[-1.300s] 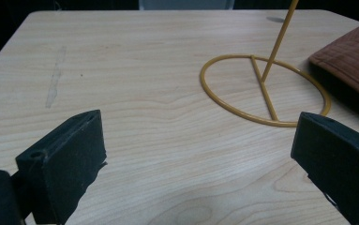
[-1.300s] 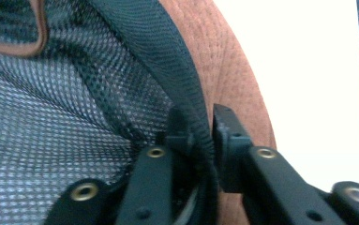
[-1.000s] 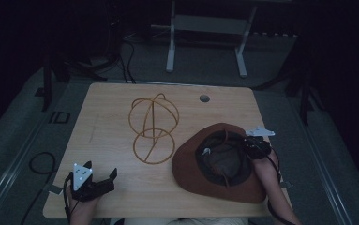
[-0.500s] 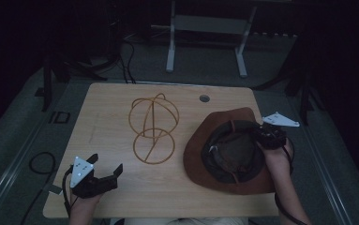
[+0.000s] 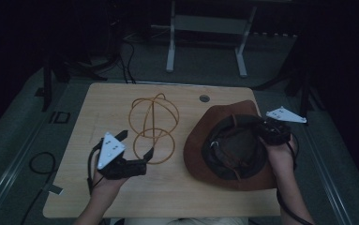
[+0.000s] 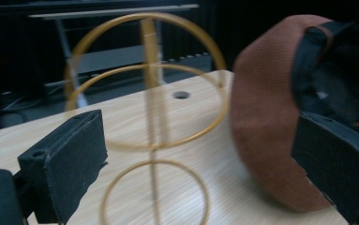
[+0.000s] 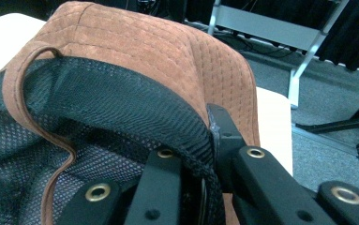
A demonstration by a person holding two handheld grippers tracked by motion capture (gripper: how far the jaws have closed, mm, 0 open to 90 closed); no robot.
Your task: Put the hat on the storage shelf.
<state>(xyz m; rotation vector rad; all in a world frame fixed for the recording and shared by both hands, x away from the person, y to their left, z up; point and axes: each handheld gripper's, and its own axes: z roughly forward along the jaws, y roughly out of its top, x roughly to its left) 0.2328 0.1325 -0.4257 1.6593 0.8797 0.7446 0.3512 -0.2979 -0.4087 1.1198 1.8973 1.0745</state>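
Brown suede, stitched in a quilted pattern, covers the hat (image 5: 224, 145), which lies crown-down and tilted at the right of the pale wooden table (image 5: 97, 108), its black mesh lining facing up. A thin brown cord (image 7: 50, 154) loops across that lining. The right gripper (image 5: 267, 132) sits at the hat's right edge, held by the person's right hand (image 5: 280, 157); in the right gripper view its black jaws are pressed together on the rim (image 7: 200, 140), pinching the mesh lining and the suede brim between them, and the brim rises beyond the jaws. The grey three-cornered plate (image 5: 286, 115) on top of this gripper points toward the right edge of the table.

The left gripper (image 5: 135, 147), held in the left hand (image 5: 104, 180), hovers over the near left part of the table with its jaws spread wide and nothing between them. Its jaws point toward the golden wire stand (image 5: 154, 125), a frame of crossing hoops standing upright on a ring base in the middle of the table, just left of the hat. In the left gripper view the stand (image 6: 151, 108) shows between the two spread jaws, farther off, with the hat's brown brim to the right. A small round hole (image 5: 204, 98) lies in the tabletop near the far edge.
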